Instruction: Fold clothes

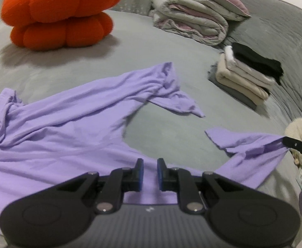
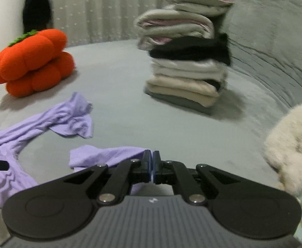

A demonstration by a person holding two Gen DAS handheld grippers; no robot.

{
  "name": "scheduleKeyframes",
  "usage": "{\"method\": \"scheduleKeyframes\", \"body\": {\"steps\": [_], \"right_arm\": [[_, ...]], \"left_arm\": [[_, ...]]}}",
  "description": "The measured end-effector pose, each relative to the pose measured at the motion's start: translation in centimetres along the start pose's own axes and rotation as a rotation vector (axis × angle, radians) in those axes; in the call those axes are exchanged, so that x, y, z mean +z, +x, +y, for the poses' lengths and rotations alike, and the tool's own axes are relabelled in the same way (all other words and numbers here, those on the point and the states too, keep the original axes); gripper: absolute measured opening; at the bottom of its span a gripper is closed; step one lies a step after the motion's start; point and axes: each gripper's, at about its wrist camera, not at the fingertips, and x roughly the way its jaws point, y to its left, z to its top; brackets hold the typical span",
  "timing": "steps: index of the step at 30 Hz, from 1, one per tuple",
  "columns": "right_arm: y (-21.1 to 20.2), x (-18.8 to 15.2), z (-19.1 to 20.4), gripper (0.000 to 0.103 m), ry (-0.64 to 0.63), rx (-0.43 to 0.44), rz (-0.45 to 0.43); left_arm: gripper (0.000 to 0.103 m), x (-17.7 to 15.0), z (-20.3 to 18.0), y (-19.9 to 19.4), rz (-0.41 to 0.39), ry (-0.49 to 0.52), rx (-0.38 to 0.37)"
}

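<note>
We see a lilac long-sleeved top [image 1: 53, 124] spread out and rumpled on the grey bed [image 1: 167, 136], its body toward the near left part of the bed and one sleeve reaching toward the middle. Our left gripper [image 1: 150, 167] hangs just above the top's near edge, its jaws standing narrowly apart with nothing between them. Our right gripper [image 2: 152, 161] has its jaws closed tight on the end of the other sleeve, holding that cloth slightly off the bed. Farther back, toward the right side of the bed, stands a stack of folded clothes [image 2: 188, 76], with a folded quilt [image 1: 190, 20] behind it. An orange pumpkin cushion [image 1: 57, 14] sits toward the far left.
</note>
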Motion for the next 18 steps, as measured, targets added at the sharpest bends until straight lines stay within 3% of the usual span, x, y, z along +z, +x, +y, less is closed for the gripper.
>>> {"method": "scheduleKeyframes", "body": {"steps": [6,8,10,15,18], "right_arm": [[-0.2,-1.5,-1.7,0.001,0.032,-0.026,0.072],[0.0,-2.0,-2.1,0.001,0.041,-0.020,0.103],[0.3,-2.7,-2.3,0.001,0.044,-0.010,0.141],[0.8,-3.8,-2.8,0.002,0.053,0.012,0.198],[0.4,-4.0,-3.1,0.014,0.060,0.032,0.187]], "left_arm": [[0.014,-0.8,-2.5,-0.1,0.003,0.095,-0.068],[0.020,-1.1,-3.7,-0.2,-0.003,0.150,-0.096],[0.032,-1.5,-4.8,-0.3,-0.012,0.201,-0.117],[0.036,-2.6,-7.2,0.0,-0.016,0.321,-0.163],[0.040,-3.2,-8.5,0.2,-0.015,0.385,-0.187]]}}
